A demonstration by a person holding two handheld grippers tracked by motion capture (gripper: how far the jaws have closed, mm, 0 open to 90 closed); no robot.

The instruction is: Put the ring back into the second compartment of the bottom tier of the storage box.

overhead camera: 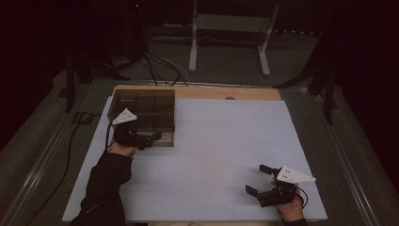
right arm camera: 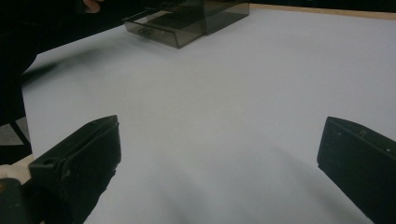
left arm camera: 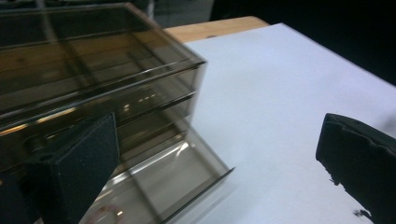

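Two grippers work here: the left gripper (overhead camera: pixel 153 138), fingers apart, sits at the smoky drawer box (overhead camera: pixel 143 113) far left, its drawer (right arm camera: pixel 163 29) partly out. The right gripper (overhead camera: pixel 258 179) waits near right, fingers apart over bare surface (overhead camera: pixel 221 141). A careless push could skid the light box.

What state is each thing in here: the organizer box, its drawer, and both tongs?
Smoky clear organizer box: upright at the table's far left, top compartments look empty.
Drawer: pulled partly out, nothing visible inside.
Left tongs: open, at the drawer front, gripping nothing.
Right tongs: open, empty, over the white sheet.
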